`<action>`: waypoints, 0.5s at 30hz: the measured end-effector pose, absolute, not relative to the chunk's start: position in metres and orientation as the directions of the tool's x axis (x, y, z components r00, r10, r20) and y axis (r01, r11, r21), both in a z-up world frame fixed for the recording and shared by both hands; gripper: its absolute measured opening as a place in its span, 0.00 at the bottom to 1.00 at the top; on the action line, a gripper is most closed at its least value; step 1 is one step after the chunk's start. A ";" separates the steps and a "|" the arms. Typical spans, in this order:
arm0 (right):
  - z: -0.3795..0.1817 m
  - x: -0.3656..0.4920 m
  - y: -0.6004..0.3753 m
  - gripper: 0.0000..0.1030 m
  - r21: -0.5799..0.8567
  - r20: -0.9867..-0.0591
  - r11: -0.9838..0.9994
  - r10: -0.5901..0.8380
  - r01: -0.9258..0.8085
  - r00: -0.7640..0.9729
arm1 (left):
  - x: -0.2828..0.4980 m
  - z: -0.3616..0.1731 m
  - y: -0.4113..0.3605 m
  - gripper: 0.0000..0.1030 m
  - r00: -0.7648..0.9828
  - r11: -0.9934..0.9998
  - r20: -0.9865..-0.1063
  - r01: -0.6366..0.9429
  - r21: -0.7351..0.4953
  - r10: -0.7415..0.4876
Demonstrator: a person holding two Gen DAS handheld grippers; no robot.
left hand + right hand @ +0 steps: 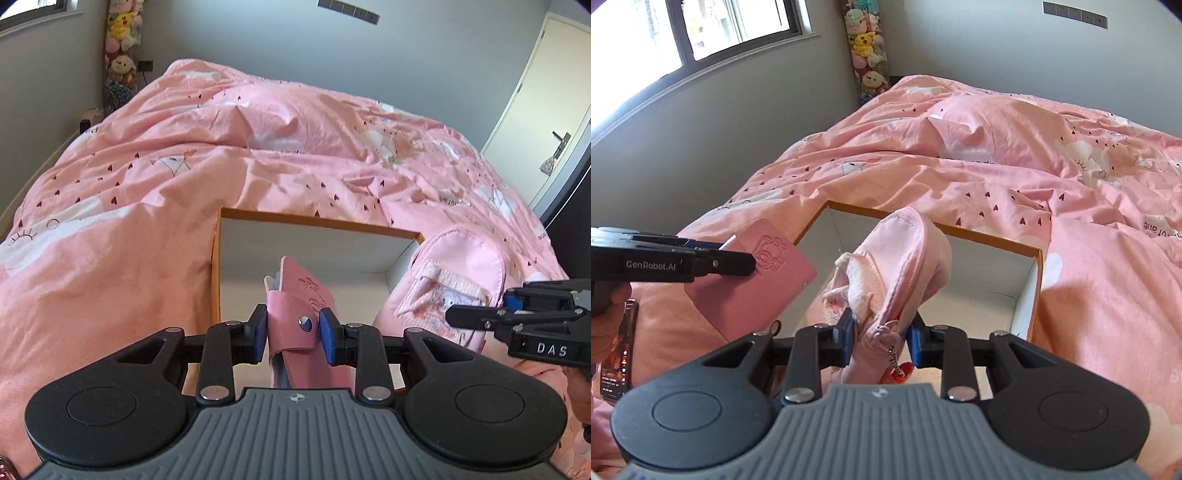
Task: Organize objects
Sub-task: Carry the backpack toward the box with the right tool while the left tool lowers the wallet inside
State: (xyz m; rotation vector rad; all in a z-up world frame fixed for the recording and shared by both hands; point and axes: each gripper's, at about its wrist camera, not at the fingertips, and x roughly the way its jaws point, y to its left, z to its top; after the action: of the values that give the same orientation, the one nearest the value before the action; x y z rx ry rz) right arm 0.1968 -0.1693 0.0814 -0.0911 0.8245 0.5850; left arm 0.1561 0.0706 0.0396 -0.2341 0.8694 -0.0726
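Between the left tongs (293,334) a pink wallet (299,321) is clamped across its snap strap, its long axis running away from the tongs and tilted upward. The right tongs (881,334) pinch a soft pink pouch (897,266) low down by its zipper, with a small red charm (899,373) dangling on a chain beneath; the pouch's bulk flops forward past the fingertips. Both pairs are closed on what they carry, neither with room to spare.

Just ahead of and below both tongs sits an open box (317,221) with an orange rim, white inside, bedded in the pink duvet (147,177). Nothing shows in the part of it I can see. Each held thing hangs over the box's near half, wallet towards the left wall, pouch towards the right.

Judging by this, the coming move is a lowering into the box, and both hands look about equally near. The wallet, stiff and narrow, should drop in lengthwise along the left wall. The pouch is limp and may fold or catch the right rim. A phone (618,354) lies on the duvet beside the left tongs, outside the box.
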 end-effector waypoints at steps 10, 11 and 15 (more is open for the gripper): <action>0.020 0.243 -0.178 0.29 0.161 -0.803 0.869 0.391 -0.469 0.449 | 0.204 -0.026 0.039 0.31 0.557 0.994 -0.829 -0.058 -0.097 -0.048; 0.015 0.245 -0.178 0.29 0.169 -0.808 0.866 0.395 -0.470 0.438 | 0.207 -0.033 0.039 0.31 0.539 0.993 -0.841 -0.060 -0.097 -0.050; -0.002 0.252 -0.174 0.30 0.198 -0.820 0.856 0.412 -0.478 0.397 | 0.212 -0.056 0.037 0.31 0.471 0.996 -0.881 -0.062 -0.070 -0.033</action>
State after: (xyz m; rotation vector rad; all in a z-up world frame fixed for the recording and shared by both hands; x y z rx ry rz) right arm 0.2524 -0.1744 -0.0018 -0.0734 1.0164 0.5639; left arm 0.2118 0.0372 -0.0559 -0.0966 1.0803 0.0176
